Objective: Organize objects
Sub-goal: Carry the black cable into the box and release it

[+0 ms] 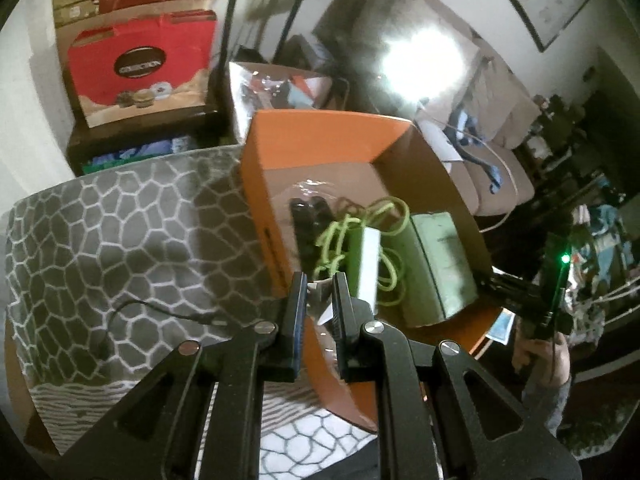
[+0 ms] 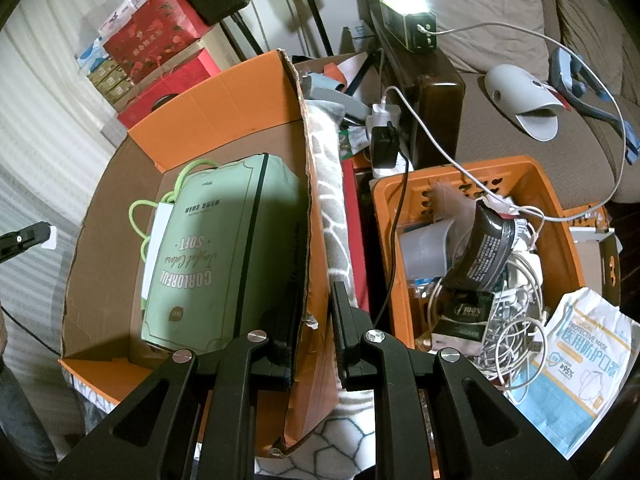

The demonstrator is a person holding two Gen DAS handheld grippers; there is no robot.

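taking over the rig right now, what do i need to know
Left claw: shut on a small white piece, beside the box.
Right claw: shut on the side wall of the orange cardboard box.
Done: pale green carton and lime green cord lie in that box.
Left: likely the white piece, then the orange plastic basket of tangled cables.

Green box point(image 2: 216, 252) fills the cardboard box point(image 2: 224, 96); left floor clear.

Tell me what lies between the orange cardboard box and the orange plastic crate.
In the right wrist view, a grey patterned fabric strip and a red edge lie between them.
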